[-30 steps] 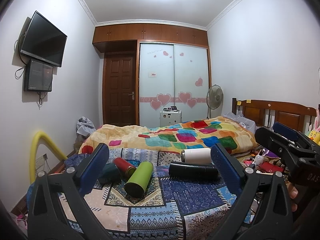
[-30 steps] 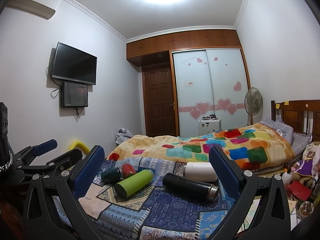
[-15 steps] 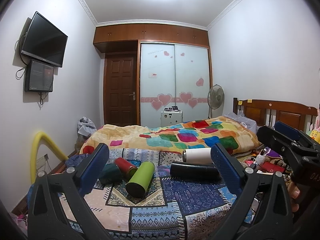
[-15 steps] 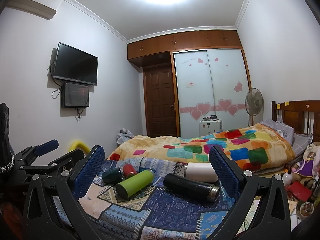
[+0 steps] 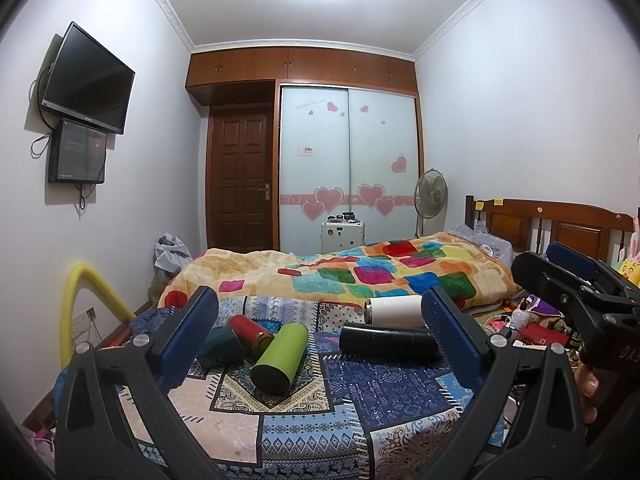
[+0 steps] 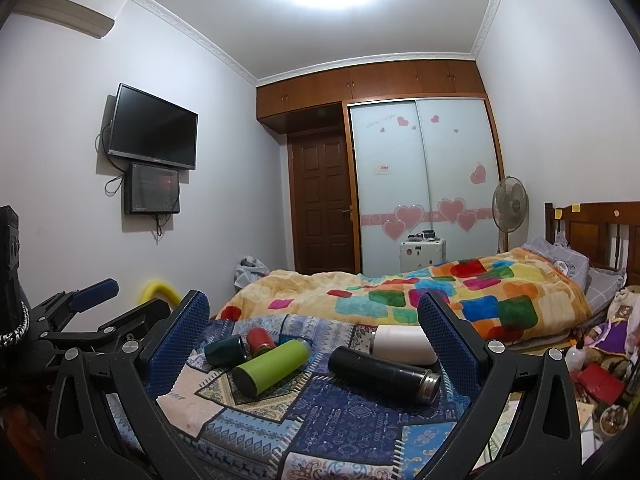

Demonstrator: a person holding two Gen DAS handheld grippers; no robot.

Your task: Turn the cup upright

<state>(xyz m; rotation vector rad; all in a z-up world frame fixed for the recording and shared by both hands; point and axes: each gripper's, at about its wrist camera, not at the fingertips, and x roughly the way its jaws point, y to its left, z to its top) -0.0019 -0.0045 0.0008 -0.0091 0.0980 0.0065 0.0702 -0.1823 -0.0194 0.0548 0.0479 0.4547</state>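
Since both the left gripper (image 5: 320, 332) and right gripper (image 6: 314, 332) hover wide open and empty, I'd grab the green cup (image 6: 272, 367) mid-body before tipping it up.

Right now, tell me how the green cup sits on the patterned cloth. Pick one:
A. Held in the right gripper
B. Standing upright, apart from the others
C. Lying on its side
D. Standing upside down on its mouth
C. The green cup lies on its side on the patterned cloth, and both the left gripper and right gripper are open, holding nothing.
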